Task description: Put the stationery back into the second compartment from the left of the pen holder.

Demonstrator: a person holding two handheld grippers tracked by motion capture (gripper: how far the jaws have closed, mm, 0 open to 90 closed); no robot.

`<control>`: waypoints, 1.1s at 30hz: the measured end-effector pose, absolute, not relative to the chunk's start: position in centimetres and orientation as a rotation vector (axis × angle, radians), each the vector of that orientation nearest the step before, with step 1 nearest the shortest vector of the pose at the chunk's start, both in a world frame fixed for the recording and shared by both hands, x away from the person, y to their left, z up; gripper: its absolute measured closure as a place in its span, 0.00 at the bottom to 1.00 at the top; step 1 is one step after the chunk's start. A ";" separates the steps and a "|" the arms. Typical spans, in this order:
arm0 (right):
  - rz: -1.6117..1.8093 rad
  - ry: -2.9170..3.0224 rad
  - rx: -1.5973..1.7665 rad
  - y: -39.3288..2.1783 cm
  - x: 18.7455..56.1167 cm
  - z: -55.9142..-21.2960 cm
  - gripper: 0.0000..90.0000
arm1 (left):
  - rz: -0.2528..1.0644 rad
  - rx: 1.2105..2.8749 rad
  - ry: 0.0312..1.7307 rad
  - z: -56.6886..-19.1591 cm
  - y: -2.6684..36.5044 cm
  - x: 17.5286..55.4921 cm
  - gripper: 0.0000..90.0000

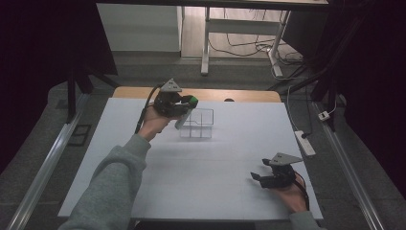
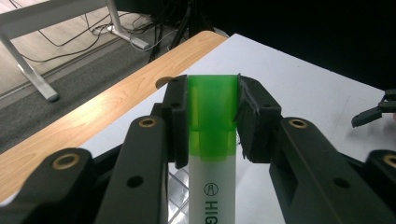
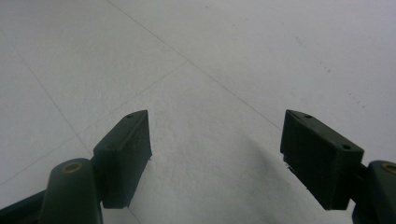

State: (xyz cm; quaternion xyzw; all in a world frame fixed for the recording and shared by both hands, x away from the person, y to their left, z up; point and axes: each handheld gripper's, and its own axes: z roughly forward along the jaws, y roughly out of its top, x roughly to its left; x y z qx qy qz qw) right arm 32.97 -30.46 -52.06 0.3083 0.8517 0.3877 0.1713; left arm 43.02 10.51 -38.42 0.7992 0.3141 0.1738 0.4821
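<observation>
- The left gripper [image 1: 184, 106] is clamped on a highlighter [image 2: 212, 140], its jaws pressing on either side of the green cap while the white barrel hangs down towards the camera.
- In the high view the highlighter [image 1: 184, 116] is held tilted, cap up, at the near left corner of a clear plastic organiser [image 1: 200, 125], its lower end at or just inside the rim; I cannot tell whether it touches.
- The highlighter looks light and stiff, with smooth plastic that could slip or swivel in the pads. The cap is a risky place to hold, since it may pull off; the barrel just below it seems the safer grip.
- The organiser looks thin, light and easy to shove, so a nudge from the pen may slide it.
- The right gripper [image 1: 269, 173] rests low over the table's near right part, jaws wide apart with nothing between them.
- The table [image 1: 215, 182] has a plain white, flat, matt cover, with a wooden edge at the far side.
- Beyond it lie grey floor, metal desk legs, loose cables and a power strip [image 1: 305, 143]; the room's sides are dark.
</observation>
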 end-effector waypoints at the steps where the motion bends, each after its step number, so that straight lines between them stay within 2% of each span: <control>1: 1.101 2.417 0.875 -30.5 33.0 -52.0 0.27 | 0.422 1.948 0.764 -38.5 10.4 43.2 0.74; 24: 1.092 2.411 0.891 -30.6 33.0 -52.1 0.27 | 0.443 1.932 0.718 -37.7 7.8 46.2 0.74; 33: 1.094 2.410 0.908 -30.8 33.0 -52.2 0.27 | 0.443 1.923 0.728 -38.9 7.0 48.0 0.74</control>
